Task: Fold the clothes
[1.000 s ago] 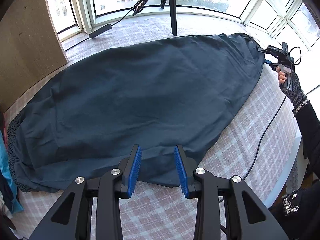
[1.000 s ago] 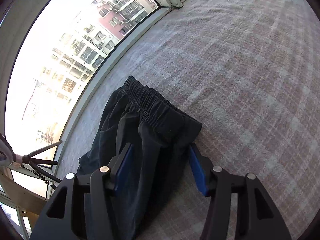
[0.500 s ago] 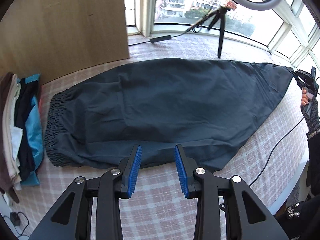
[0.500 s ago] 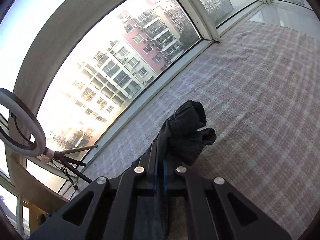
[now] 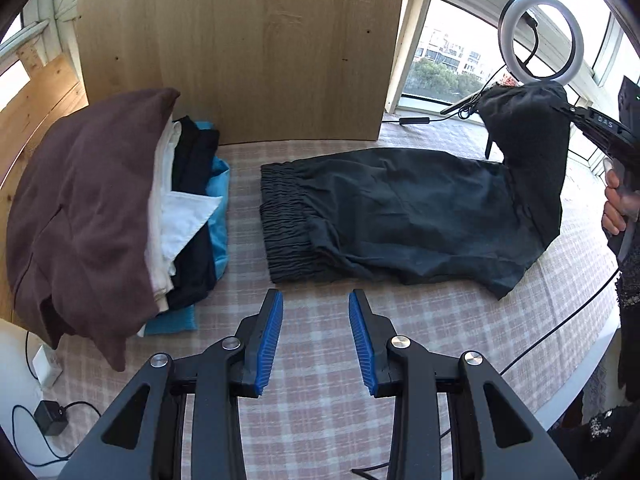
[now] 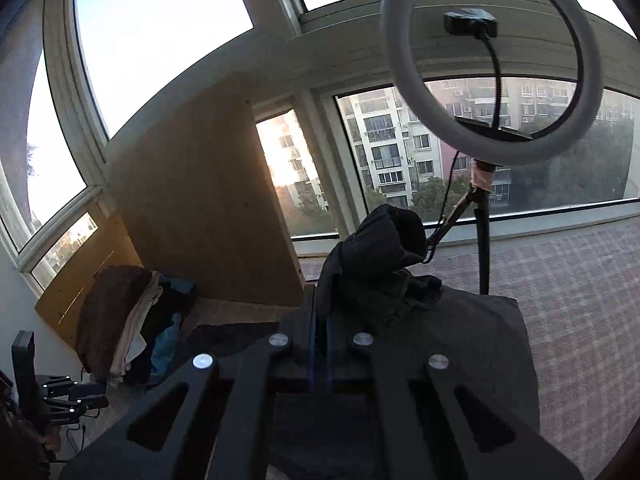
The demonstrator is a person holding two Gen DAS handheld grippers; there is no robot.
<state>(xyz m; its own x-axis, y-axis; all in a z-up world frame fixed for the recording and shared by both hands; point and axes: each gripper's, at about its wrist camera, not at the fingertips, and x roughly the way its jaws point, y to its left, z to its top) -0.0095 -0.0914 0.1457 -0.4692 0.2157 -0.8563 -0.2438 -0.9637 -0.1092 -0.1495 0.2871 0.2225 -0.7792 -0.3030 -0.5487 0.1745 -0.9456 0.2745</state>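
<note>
Dark grey trousers [image 5: 400, 216] lie on the checked table cover, elastic waistband toward the left. My right gripper [image 5: 568, 110] is shut on the trousers' cuff end and holds it up above the table at the right, so the leg part hangs folded over. In the right wrist view the bunched cuff [image 6: 384, 256] sticks out past my closed right gripper [image 6: 322, 332]. My left gripper [image 5: 315, 340] is open and empty, hovering over the cover just in front of the waistband.
A pile of folded clothes [image 5: 100, 208], brown on top, sits at the left. A wooden board [image 5: 248, 48] stands behind it. A ring light on a tripod [image 5: 540, 36] stands at the back right. A cable [image 5: 560, 328] runs along the table's right edge [image 5: 592, 364].
My right gripper has lifted the cuff end high and carried it leftward over the trousers. My left gripper has pulled back and turned left, so the waistband and clothes pile now show.
</note>
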